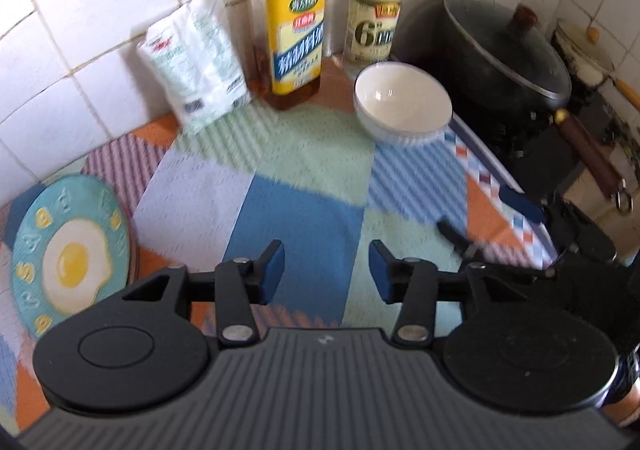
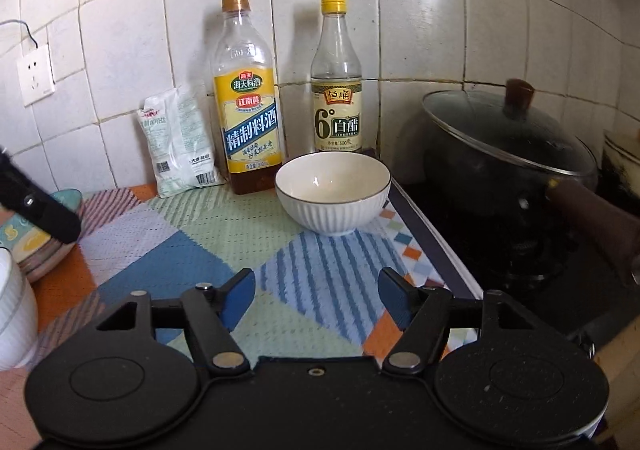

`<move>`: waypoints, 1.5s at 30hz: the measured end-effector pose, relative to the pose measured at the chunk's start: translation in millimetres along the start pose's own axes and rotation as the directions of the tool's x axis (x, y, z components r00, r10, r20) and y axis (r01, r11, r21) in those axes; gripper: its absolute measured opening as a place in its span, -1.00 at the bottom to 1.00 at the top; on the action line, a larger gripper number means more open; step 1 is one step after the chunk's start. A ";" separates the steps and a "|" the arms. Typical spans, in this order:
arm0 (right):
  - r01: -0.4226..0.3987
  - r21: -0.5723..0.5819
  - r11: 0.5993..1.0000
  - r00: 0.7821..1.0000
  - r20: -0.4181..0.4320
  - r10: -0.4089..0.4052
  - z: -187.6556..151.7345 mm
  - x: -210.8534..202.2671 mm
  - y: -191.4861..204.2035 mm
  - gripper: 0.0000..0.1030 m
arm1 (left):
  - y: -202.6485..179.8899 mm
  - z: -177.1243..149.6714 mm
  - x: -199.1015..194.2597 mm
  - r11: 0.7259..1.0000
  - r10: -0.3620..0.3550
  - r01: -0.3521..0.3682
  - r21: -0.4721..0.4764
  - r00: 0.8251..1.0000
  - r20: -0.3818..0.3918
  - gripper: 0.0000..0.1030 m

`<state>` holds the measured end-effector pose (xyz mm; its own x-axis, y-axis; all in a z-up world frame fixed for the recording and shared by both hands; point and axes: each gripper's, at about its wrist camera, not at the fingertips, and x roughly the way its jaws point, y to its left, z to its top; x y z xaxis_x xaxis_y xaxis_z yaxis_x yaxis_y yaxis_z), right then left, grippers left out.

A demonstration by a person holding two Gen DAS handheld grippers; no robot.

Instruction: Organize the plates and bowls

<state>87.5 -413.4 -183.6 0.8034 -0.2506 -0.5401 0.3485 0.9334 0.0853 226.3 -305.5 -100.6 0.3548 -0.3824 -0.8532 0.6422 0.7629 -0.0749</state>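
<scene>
Two grippers hang over a patchwork mat (image 2: 192, 234) that covers the counter against a white tiled wall (image 2: 420, 30). Largest on the scene is the black lidded pot (image 2: 508, 154) on the stove, off the mat's right edge, and behind the mat stand a cooking wine bottle (image 2: 248, 106) and a white vinegar bottle (image 2: 337, 90) side by side, with a salt packet (image 2: 178, 146) leaning on the wall to their left. At the mat's left edge sits a stack of plates (image 2: 38, 250), the top one showing a fried egg design (image 1: 76, 258). The white ribbed bowl (image 2: 333, 192) rests upright and empty at the back right of the mat, just in front of the vinegar bottle. The left gripper (image 1: 326, 272) and right gripper (image 2: 316, 300) both have their jaws apart with nothing between them, only mat below
</scene>
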 end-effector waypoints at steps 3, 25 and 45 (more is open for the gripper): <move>-0.026 -0.021 0.999 1.000 0.007 0.026 4.5 15.9 -5.3 0.90 | -2.0 17.7 16.9 0.999 -0.035 0.035 -0.018 0.999 -0.017 -0.02; -0.025 0.082 0.996 0.993 -0.114 0.034 35.8 134.9 -21.3 0.88 | -9.3 107.2 153.4 0.989 -0.059 0.055 -0.135 0.998 -0.024 0.40; 0.000 0.092 0.996 0.995 -0.098 0.009 40.0 154.2 -3.0 0.84 | -0.4 111.7 198.1 0.961 -0.167 0.131 -0.243 0.977 -0.133 -0.81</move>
<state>229.7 -465.1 -233.7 0.7555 -0.2155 -0.6188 0.3913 0.9059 0.1623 372.2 -439.9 -211.9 0.1485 -0.4316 -0.8897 0.4985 0.8097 -0.3096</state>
